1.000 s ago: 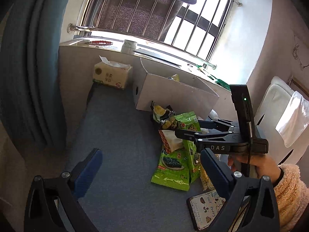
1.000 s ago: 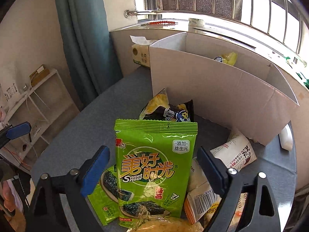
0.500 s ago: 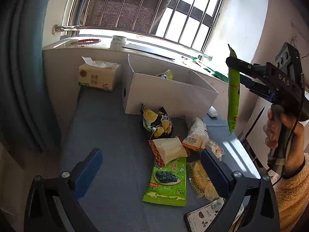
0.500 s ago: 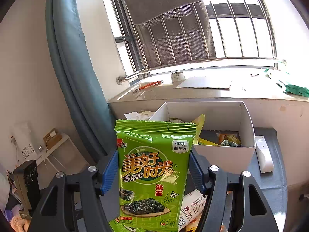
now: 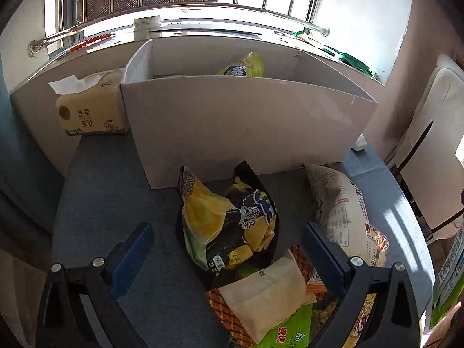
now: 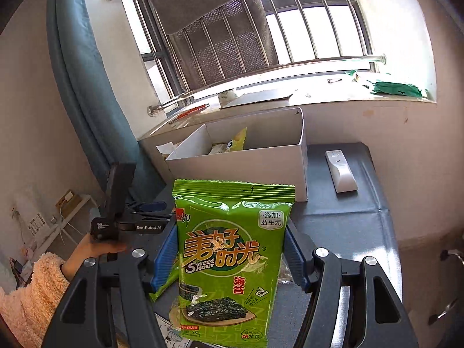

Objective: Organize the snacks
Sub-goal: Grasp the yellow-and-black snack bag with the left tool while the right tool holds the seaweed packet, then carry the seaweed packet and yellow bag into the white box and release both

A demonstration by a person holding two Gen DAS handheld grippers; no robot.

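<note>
Right gripper (image 6: pixel 230 256) clamps green seaweed packet (image 6: pixel 230 261) upright in air, near side of white box (image 6: pixel 246 162). Left gripper (image 5: pixel 227 249) jaws wide apart, holding nothing, above yellow-black chip bag (image 5: pixel 229 223).

Since a second ago the right gripper (image 6: pixel 230 258) is carrying the green seaweed packet (image 6: pixel 230 264) up off the pile, while the left gripper (image 5: pixel 229 249) is dropping in close over the yellow-and-black bag (image 5: pixel 232 223) near the white box (image 5: pixel 243 127).
</note>
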